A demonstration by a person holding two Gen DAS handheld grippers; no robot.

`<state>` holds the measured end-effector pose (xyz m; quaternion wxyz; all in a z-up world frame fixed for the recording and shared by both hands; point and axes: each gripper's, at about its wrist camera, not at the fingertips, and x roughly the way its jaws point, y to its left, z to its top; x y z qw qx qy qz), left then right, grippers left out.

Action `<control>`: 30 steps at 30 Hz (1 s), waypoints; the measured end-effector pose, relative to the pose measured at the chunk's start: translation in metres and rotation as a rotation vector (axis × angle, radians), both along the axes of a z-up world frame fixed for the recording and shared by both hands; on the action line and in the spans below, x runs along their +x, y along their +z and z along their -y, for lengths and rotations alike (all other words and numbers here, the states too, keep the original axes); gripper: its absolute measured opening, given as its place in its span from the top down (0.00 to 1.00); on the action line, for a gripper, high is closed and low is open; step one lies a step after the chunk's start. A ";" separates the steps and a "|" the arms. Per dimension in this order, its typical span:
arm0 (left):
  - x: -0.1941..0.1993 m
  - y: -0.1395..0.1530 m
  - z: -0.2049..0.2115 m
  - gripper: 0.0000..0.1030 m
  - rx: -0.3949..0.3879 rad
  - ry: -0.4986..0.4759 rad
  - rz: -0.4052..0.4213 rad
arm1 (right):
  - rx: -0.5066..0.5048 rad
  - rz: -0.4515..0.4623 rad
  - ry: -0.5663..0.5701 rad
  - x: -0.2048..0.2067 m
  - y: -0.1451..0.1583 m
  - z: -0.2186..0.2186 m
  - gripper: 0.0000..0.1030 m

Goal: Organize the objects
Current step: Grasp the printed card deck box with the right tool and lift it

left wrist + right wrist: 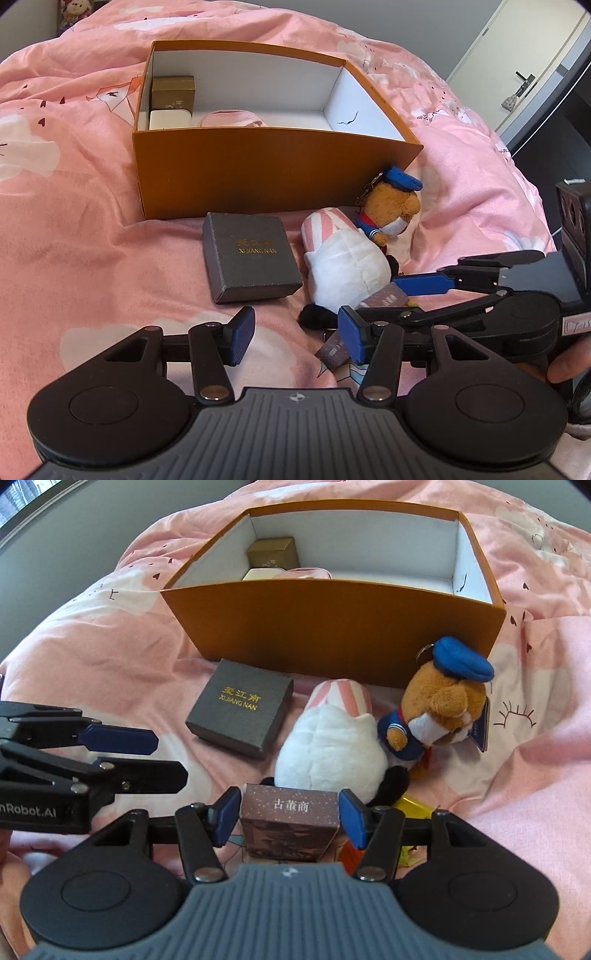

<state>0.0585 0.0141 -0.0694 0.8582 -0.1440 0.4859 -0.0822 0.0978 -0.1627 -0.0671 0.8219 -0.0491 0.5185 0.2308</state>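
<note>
An orange box (258, 173) (332, 627) sits open on the pink bed and holds a gold box (173, 90), a cream box (170, 120) and a pink item. In front lie a grey box (251, 254) (240, 709), a white and pink plush (343, 266) (332, 746) and a bear plush with a blue cap (391, 210) (439, 705). My right gripper (290, 818) is open, its pads on either side of a brown card box (291, 823) with small gaps. My left gripper (297, 338) is open and empty over the bedding, below the grey box.
The pink duvet (74, 221) covers the bed, with folds at the right. A yellow and an orange item (410, 806) lie partly hidden under my right gripper. A door (524, 74) stands at the far right.
</note>
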 end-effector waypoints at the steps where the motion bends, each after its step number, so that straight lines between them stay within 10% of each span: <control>1: 0.000 -0.001 0.000 0.41 -0.001 0.002 -0.003 | -0.007 0.001 -0.009 -0.001 0.000 0.001 0.39; 10: 0.001 -0.003 -0.002 0.41 -0.013 0.006 -0.010 | -0.005 -0.076 -0.074 -0.010 -0.015 0.007 0.23; 18: 0.004 -0.003 -0.008 0.41 -0.008 0.055 -0.012 | 0.024 -0.098 -0.050 -0.008 -0.025 0.003 0.41; 30: 0.016 -0.003 -0.028 0.41 -0.072 0.141 -0.014 | 0.053 0.061 -0.048 -0.015 0.017 0.009 0.43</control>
